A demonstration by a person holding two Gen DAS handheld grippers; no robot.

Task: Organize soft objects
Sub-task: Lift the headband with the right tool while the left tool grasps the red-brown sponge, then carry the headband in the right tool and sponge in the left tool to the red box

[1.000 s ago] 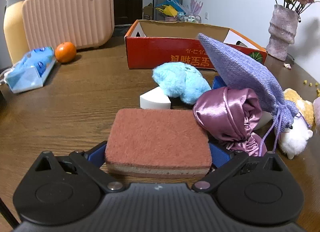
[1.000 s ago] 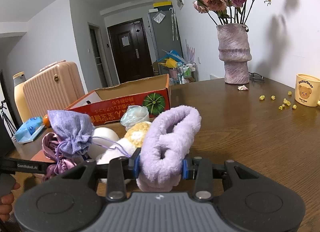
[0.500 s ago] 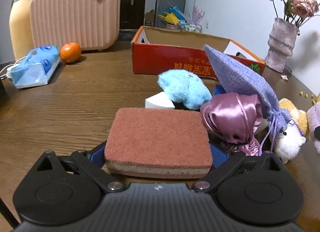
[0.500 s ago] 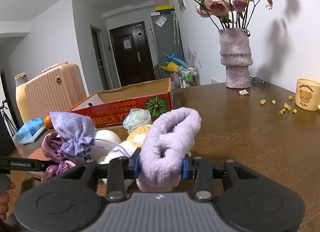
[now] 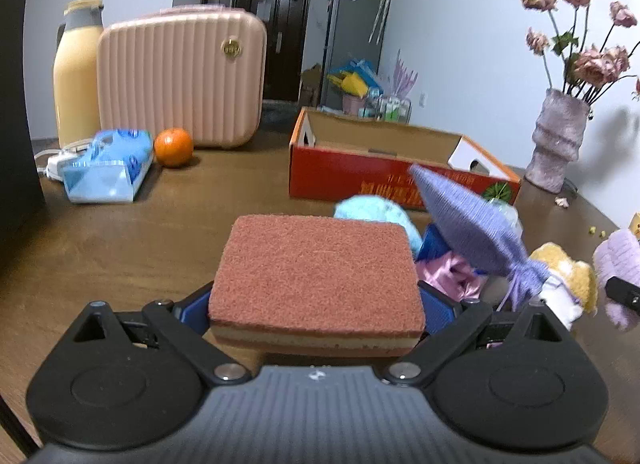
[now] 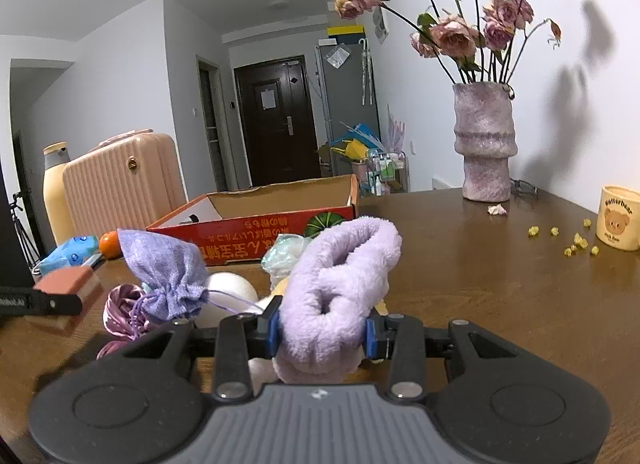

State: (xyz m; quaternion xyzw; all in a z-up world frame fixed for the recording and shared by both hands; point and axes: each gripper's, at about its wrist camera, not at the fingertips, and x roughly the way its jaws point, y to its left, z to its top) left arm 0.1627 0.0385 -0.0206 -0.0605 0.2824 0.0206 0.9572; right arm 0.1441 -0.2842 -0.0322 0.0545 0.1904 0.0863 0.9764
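Left gripper clamped on flat sponge, long axis crosswise, above table; right gripper clamped on lilac fleece roll, pointing forward toward red box

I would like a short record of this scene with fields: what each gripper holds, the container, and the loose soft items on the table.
left gripper: shut on red scouring sponge
right gripper: shut on fluffy lilac sock
container: open red cardboard box, on wooden table
loose soft items: purple drawstring pouch, pink satin pouch, light blue plush
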